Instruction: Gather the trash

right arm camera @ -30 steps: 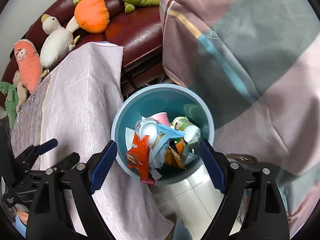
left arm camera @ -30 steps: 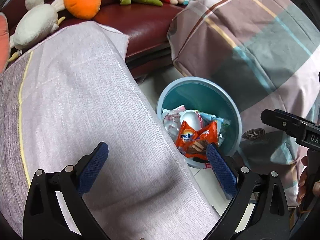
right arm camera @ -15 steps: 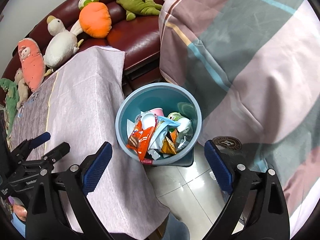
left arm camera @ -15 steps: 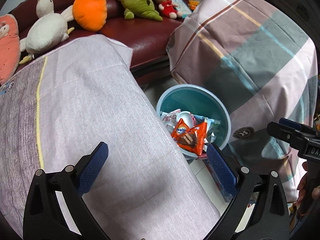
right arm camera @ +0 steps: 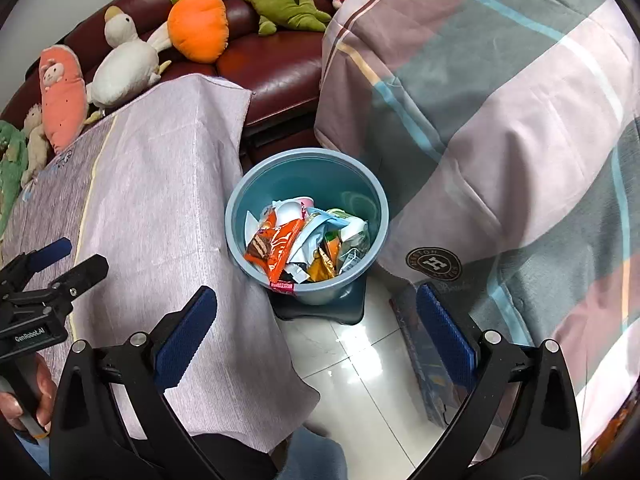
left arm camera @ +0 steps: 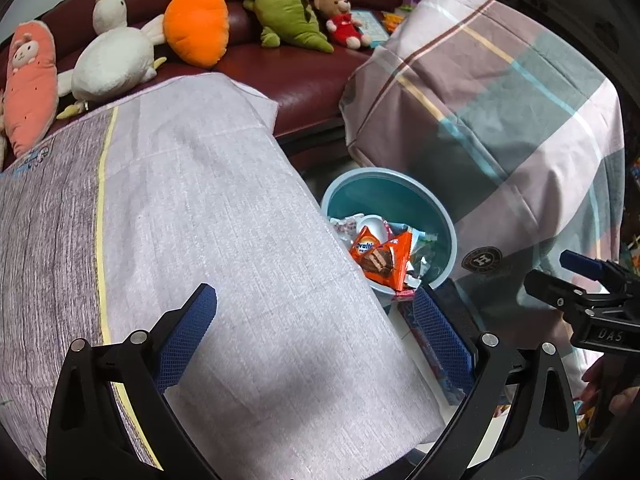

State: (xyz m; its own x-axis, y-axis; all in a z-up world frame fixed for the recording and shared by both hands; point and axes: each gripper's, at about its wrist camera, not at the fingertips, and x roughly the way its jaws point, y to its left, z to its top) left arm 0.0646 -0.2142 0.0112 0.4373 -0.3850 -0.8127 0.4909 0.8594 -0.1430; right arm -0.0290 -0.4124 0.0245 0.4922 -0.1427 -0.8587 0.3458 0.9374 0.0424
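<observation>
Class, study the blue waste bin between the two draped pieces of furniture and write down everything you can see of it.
The blue waste bin is round, of smooth plastic by the look, with a lighter rim and a darker teal inside. It stands upright on a dark base on the pale tiled floor. It is over half full of crumpled wrappers, an orange Ovaltine wrapper uppermost, and a red scrap hangs over the near rim. The lilac cloth drapes against its side. Neither claw touches it.

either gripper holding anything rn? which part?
Nothing held. Left gripper and right gripper are both open and bare; the trash sits in the bin.
</observation>
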